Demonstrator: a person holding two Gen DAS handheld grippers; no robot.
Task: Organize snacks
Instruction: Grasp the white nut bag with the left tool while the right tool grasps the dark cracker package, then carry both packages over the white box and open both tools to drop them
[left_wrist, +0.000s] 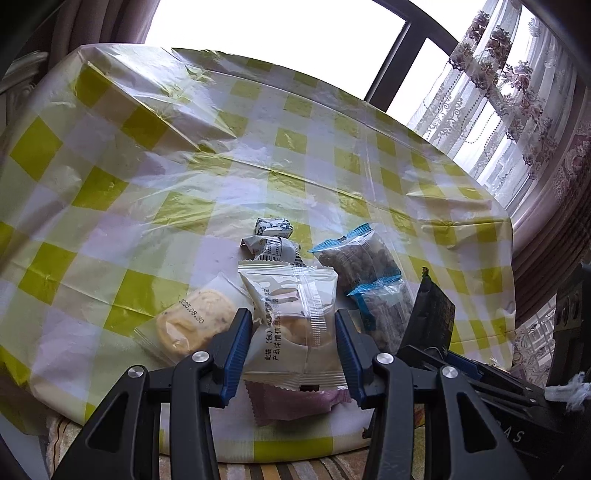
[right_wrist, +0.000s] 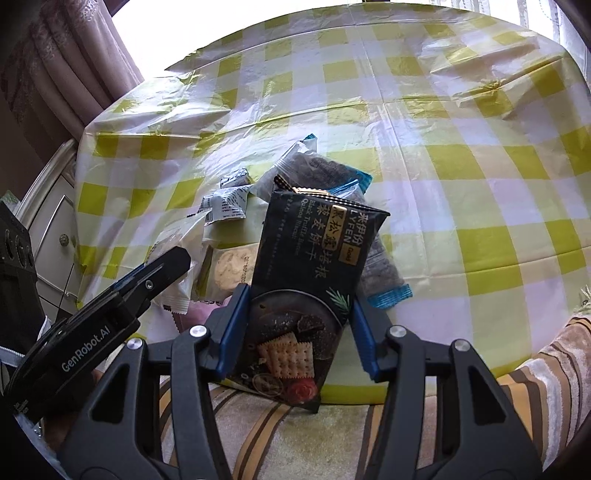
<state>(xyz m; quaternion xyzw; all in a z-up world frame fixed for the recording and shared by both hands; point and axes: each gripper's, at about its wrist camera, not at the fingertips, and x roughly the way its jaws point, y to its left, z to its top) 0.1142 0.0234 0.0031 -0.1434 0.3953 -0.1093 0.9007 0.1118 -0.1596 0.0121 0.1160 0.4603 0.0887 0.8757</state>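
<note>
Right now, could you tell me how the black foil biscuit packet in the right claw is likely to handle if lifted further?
The black foil biscuit packet stands nearly upright between the right claw's blue pads, so it probably stays fairly stiff. Its glossy film may be slippery. The crackers pictured on it suggest brittle contents, so squeeze gently.

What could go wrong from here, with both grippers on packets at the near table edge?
1. The right gripper holds the black biscuit packet only by its lower half; the free top could flop or twist out.
2. The left gripper pinches the clear-and-white pastry wrapper, which overlaps the pink packet at the checked tablecloth's edge; lifting might drag it off.
3. The packets are crowded, so either could nudge the blue-ended nut bags.
</note>
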